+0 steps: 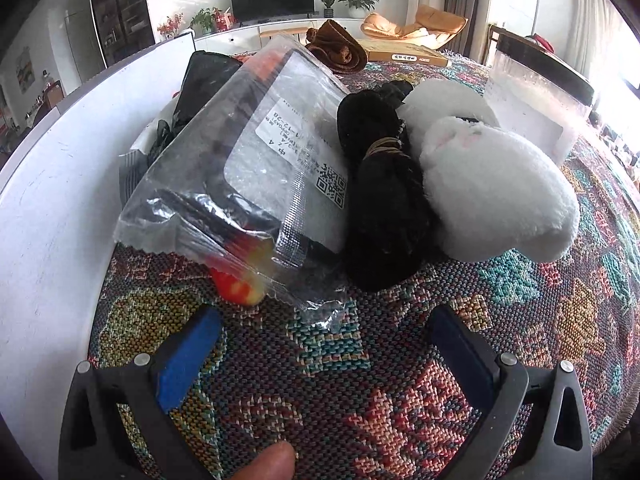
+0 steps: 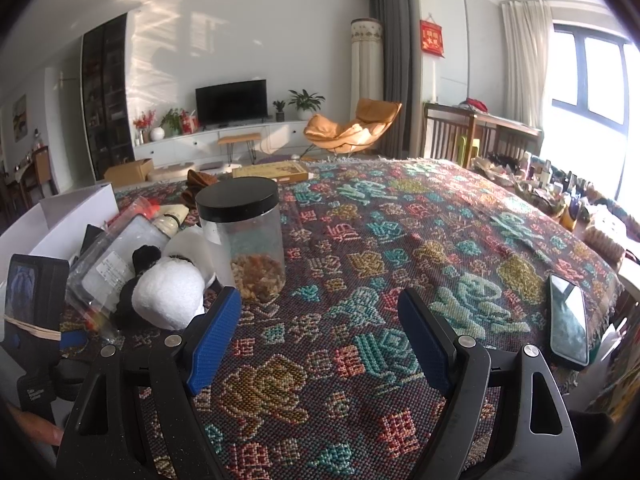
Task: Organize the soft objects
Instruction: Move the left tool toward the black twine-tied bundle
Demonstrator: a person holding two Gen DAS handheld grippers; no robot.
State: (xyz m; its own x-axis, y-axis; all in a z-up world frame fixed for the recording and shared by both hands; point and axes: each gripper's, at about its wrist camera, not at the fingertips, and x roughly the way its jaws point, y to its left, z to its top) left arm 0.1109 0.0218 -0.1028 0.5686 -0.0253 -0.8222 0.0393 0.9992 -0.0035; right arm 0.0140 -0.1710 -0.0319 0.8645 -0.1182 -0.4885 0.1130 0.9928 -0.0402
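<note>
A white plush toy [image 1: 496,196] lies on the patterned tablecloth [image 1: 320,380], touching a black fuzzy bundle [image 1: 384,200] tied with a band. A clear plastic bag [image 1: 248,176] with dark items and a red-yellow piece leans against them, partly over the white box [image 1: 60,200]. My left gripper [image 1: 324,344] is open, just short of the bag and bundle. In the right wrist view the plush [image 2: 168,294] and bag [image 2: 108,268] sit at the left. My right gripper [image 2: 320,320] is open and empty over bare cloth.
A clear jar [image 2: 244,236] with a black lid and snacks stands beside the plush. A phone [image 2: 568,320] lies near the table's right edge. A brown cloth [image 1: 340,48] and flat box [image 1: 404,54] lie at the far side. Clutter lines the right edge.
</note>
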